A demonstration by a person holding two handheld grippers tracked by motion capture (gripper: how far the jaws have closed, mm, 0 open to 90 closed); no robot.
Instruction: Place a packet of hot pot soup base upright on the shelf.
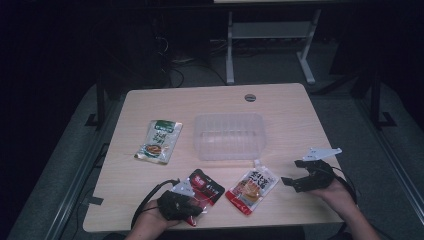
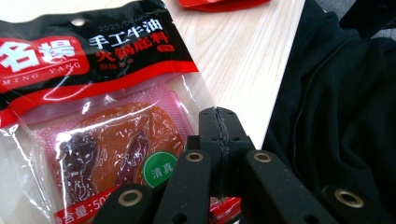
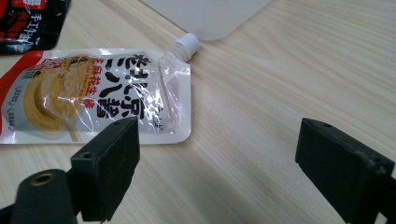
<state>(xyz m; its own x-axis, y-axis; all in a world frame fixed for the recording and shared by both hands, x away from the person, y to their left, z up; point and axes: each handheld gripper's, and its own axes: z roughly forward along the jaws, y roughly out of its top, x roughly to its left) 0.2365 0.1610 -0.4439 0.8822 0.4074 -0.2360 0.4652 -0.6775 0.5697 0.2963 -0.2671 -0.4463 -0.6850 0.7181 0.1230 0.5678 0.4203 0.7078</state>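
A black and red pouch (image 1: 206, 184) (image 2: 93, 93) with a clear window lies near the table's front edge. My left gripper (image 1: 196, 197) (image 2: 218, 127) sits at the pouch's near corner, jaws pressed together with its edge caught between them. To the right lies a spouted sauce pouch (image 1: 252, 186) (image 3: 93, 98) with a white cap, flat on the wood. My right gripper (image 1: 294, 172) (image 3: 217, 140) hovers to the right of it, jaws wide apart with only bare table between them.
A clear plastic container (image 1: 229, 136) (image 3: 210, 16) stands in the middle of the wooden table (image 1: 280, 110). A green pouch (image 1: 159, 140) lies to its left. The person's dark clothing (image 2: 350, 116) hangs past the table's front edge.
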